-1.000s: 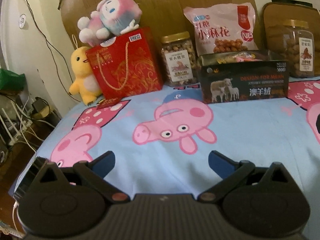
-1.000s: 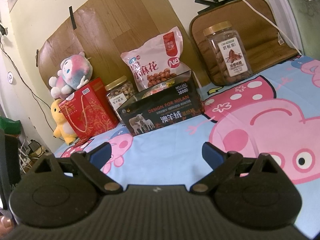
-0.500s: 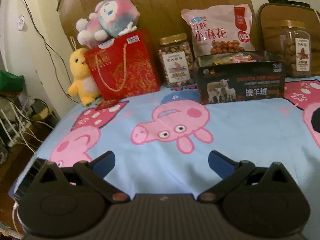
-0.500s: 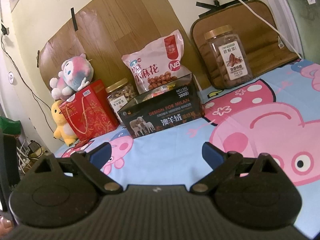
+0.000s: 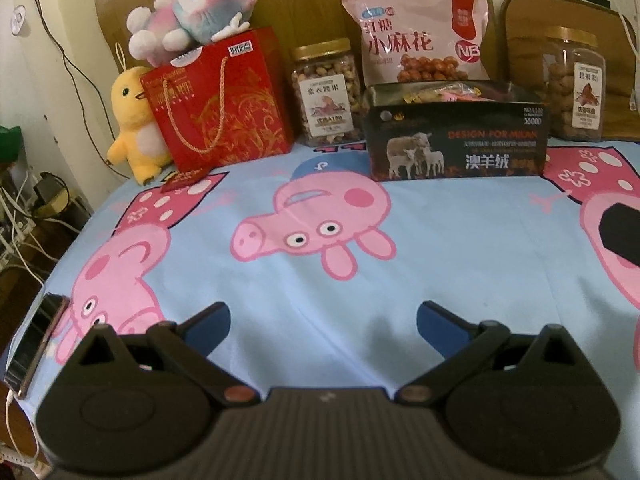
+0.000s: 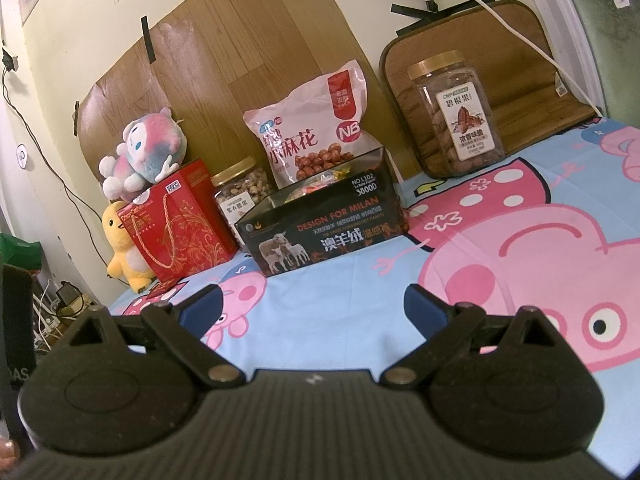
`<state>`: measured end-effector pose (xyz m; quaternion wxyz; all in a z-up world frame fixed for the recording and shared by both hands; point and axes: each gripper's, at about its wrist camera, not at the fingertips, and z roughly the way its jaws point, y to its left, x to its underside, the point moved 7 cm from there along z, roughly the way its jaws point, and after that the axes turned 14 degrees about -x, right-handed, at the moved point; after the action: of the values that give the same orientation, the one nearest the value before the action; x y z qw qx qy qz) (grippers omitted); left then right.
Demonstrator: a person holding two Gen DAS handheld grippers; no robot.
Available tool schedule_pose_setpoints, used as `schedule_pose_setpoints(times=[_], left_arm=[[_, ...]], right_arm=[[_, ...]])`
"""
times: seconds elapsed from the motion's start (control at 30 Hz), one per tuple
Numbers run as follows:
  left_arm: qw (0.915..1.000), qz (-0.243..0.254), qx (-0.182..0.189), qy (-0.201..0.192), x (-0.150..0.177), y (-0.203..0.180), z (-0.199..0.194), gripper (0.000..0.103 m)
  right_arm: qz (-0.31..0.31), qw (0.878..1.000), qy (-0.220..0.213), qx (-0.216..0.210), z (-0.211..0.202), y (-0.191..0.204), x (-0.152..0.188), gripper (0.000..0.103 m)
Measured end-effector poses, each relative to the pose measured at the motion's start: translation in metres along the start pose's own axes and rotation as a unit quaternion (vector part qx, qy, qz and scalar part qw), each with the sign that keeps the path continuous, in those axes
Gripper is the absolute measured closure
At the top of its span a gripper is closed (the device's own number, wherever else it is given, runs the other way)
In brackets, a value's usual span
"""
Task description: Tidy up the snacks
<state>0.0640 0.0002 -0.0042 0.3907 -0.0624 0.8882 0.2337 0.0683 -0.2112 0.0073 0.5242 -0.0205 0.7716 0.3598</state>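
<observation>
A black open box (image 5: pixel 456 148) (image 6: pixel 320 228) with wrapped snacks inside stands at the back of the cartoon-pig sheet (image 5: pixel 320 248). Behind it leans a pink snack bag (image 5: pixel 418 36) (image 6: pixel 312 132). A nut jar (image 5: pixel 326 92) (image 6: pixel 240 200) stands left of the box and a taller pecan jar (image 5: pixel 574 84) (image 6: pixel 456 116) stands right of it. My left gripper (image 5: pixel 323 320) and right gripper (image 6: pixel 312 308) are both open and empty, low over the sheet, well short of the box.
A red gift bag (image 5: pixel 220 100) (image 6: pixel 180 220) with a pink plush (image 5: pixel 192 4) on top and a yellow duck plush (image 5: pixel 132 120) stand at the back left. A phone (image 5: pixel 36 344) lies at the sheet's left edge. Cables and plugs (image 5: pixel 24 216) lie beyond it.
Both grippers have drawn back and shifted slightly, so the snacks look a little farther away. Both stay open and nothing on the sheet has moved.
</observation>
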Motion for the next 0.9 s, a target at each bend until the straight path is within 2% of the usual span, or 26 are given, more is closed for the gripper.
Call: schedule_pose_setpoints(times=[0.9], left_arm=[[0.9993,0.008,0.028,0.021,0.0041,-0.0088,-0.0012,0.000]], right_arm=[[-0.001,1.000,-0.002,0.003,-0.0018,-0.0016,0.0006,0.004]])
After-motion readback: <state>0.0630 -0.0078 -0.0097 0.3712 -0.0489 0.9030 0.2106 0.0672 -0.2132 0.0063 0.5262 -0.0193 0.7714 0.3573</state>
